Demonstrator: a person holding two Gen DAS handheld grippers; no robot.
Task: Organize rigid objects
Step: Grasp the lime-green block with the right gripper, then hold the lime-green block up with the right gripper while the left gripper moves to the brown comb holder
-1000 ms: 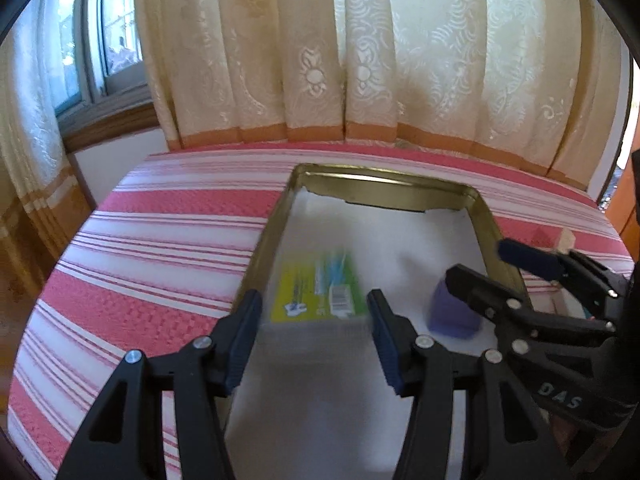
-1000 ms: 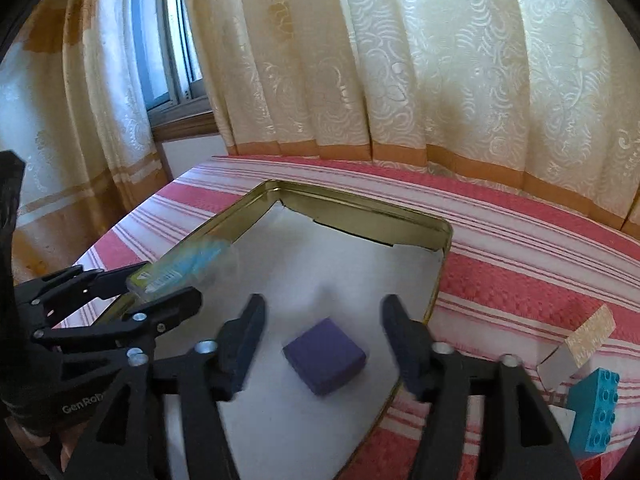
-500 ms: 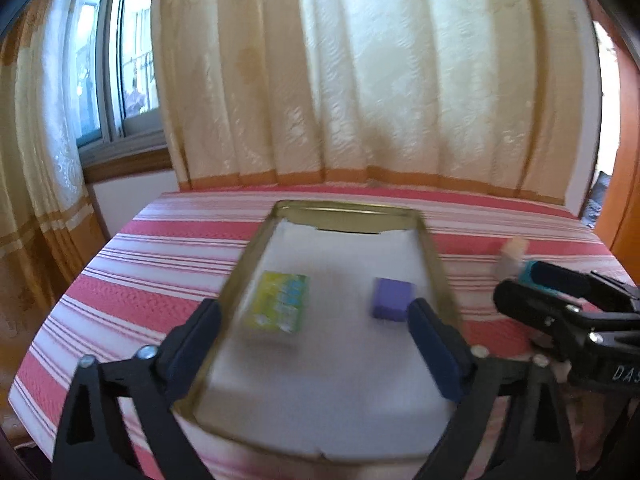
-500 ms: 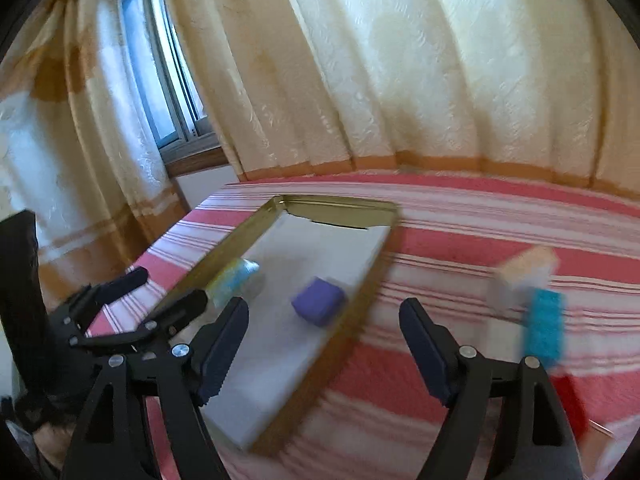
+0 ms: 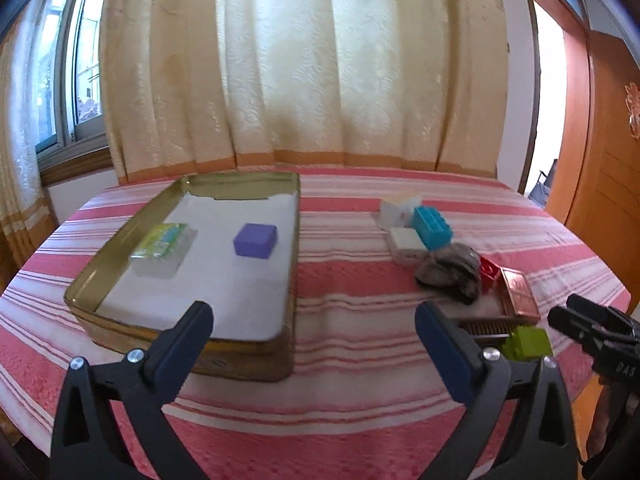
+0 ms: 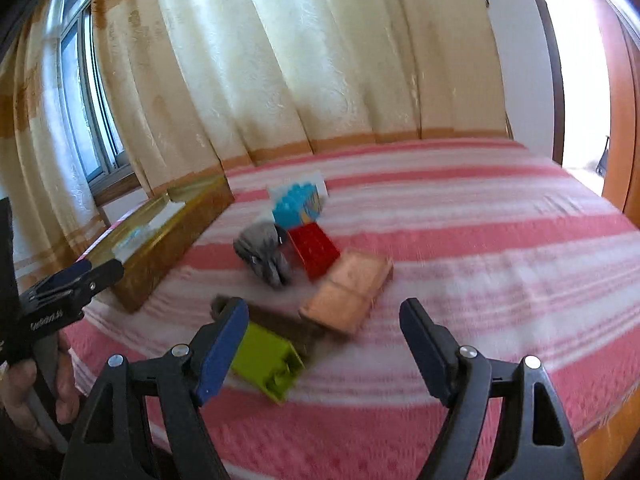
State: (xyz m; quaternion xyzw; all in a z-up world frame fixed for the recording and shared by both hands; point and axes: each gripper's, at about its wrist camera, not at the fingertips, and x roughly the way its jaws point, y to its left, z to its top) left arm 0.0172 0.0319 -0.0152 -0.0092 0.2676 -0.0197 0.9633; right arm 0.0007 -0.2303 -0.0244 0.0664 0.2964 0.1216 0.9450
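A gold tin tray point(image 5: 282, 264) point(image 6: 168, 252) on the red striped table holds a purple box point(image 5: 256, 240) and a green-labelled clear case point(image 5: 163, 242). To its right lie a blue brick point(image 5: 432, 227) point(image 6: 294, 206), white blocks point(image 5: 404, 240), a grey cloth point(image 5: 450, 270) point(image 6: 262, 254), a red brick point(image 6: 314, 250), a copper box point(image 5: 520, 298) point(image 6: 348, 290), a dark comb point(image 6: 280, 322) and a lime green brick point(image 5: 526, 342) point(image 6: 266, 362). My left gripper point(image 5: 314, 338) is open and empty in front of the tray. My right gripper point(image 6: 322, 340) is open and empty above the lime brick and copper box.
Cream curtains hang behind the table. A window is at the left and an orange door point(image 5: 600, 160) at the right. The table's front edge is just below both grippers.
Both grippers have pulled back from the tray and opened wide. The green-labelled case now lies in the tray. The right gripper has swung right toward the loose objects.
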